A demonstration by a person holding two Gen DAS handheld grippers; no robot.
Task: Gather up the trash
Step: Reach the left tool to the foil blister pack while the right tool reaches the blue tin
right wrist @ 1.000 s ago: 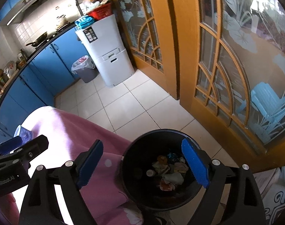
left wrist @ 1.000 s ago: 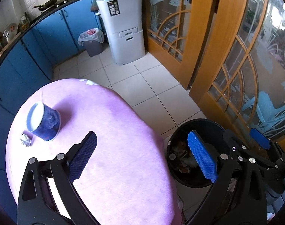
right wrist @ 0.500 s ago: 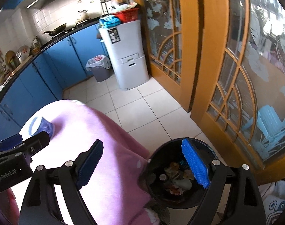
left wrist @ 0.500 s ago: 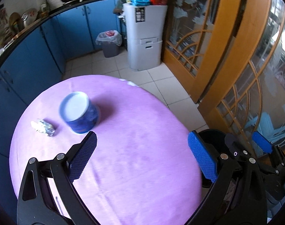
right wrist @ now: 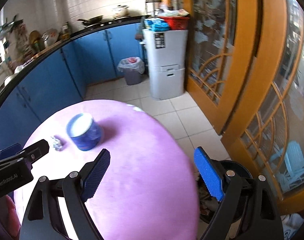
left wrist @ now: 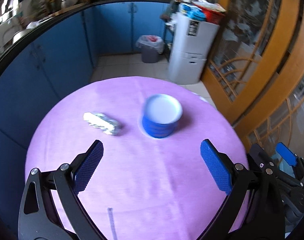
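blue kitchen cabinets (left wrist: 51, 60) ring the round purple desk (left wrist: 152, 180). left view: left hand-held gripper (left wrist: 151, 168) spread wide, nothing in it; foil wrapper (left wrist: 101, 123) lies just left of the blue cup (left wrist: 161, 118). right view: right hand-held gripper (right wrist: 152, 174) also gaping and empty, black bin (right wrist: 235, 172) beside the desk edge.

The black bin (right wrist: 235, 167) is hiding mostly behind the right gripper's fingers (right wrist: 209, 177) — its contents are barely showing. Motion blur is smearing the blue cup (left wrist: 161, 118) and the foil wrapper (left wrist: 101, 123) — any print is staying unreadable.
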